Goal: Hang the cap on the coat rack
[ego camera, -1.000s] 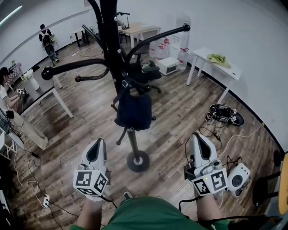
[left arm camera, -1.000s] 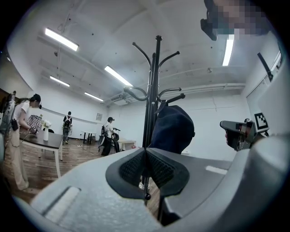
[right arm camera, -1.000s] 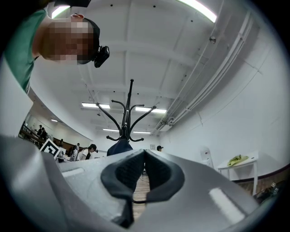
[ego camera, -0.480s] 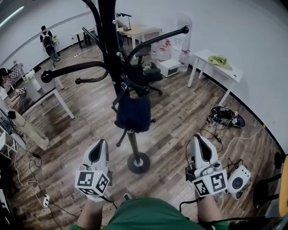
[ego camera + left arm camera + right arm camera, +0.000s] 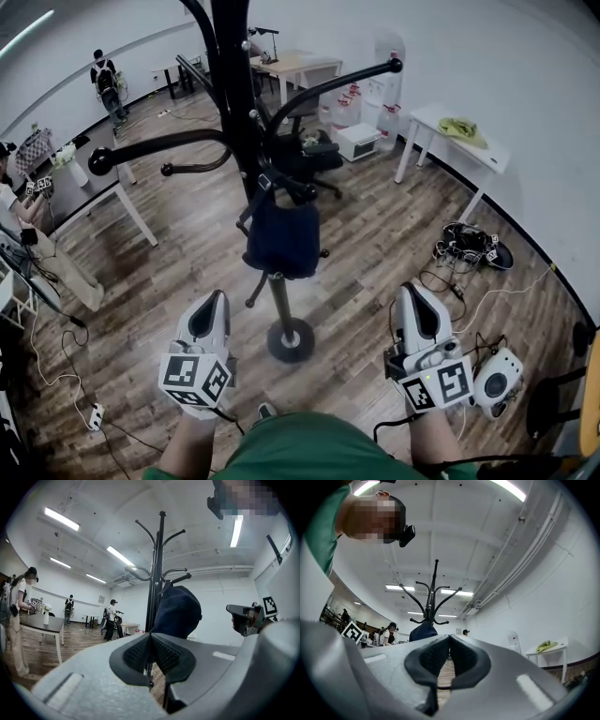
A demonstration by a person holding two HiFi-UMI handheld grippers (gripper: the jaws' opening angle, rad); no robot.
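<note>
- I see the dark cap (image 5: 281, 239) hanging on a low hook of the black coat rack (image 5: 234, 94), well apart from both grippers.
- My left gripper (image 5: 212, 302) has its jaws pressed together, nothing between them.
- My right gripper (image 5: 413, 298) is likewise closed and empty.

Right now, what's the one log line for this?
cap: hanging on coat rack | left gripper: shut, empty | right gripper: shut, empty
</note>
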